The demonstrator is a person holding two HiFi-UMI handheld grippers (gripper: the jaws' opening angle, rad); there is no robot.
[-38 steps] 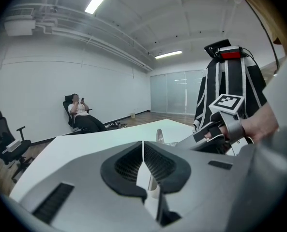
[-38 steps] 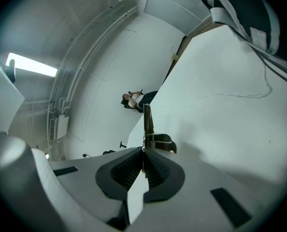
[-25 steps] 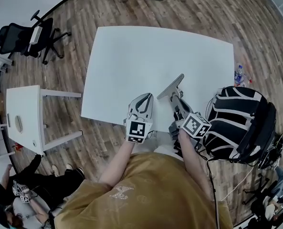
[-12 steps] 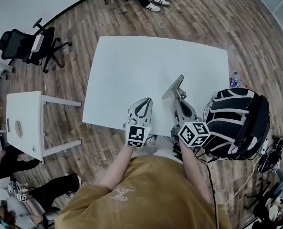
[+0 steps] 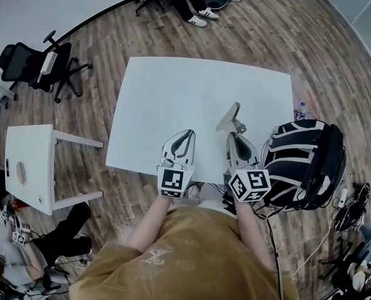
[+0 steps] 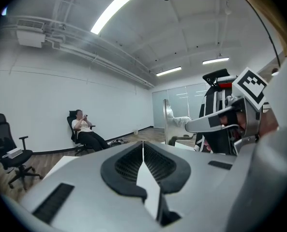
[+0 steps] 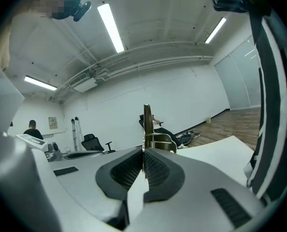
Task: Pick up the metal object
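Firmly, right gripper (image 5: 236, 135) clamps thin silvery metal object (image 5: 229, 115) — flat blade, left gripper (image 5: 182, 137) closed, empty.

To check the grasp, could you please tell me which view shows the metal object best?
The head view: the metal object shows its broad flat shape, held by the right gripper. The right gripper view shows it edge-on; the left gripper view, small and distant.
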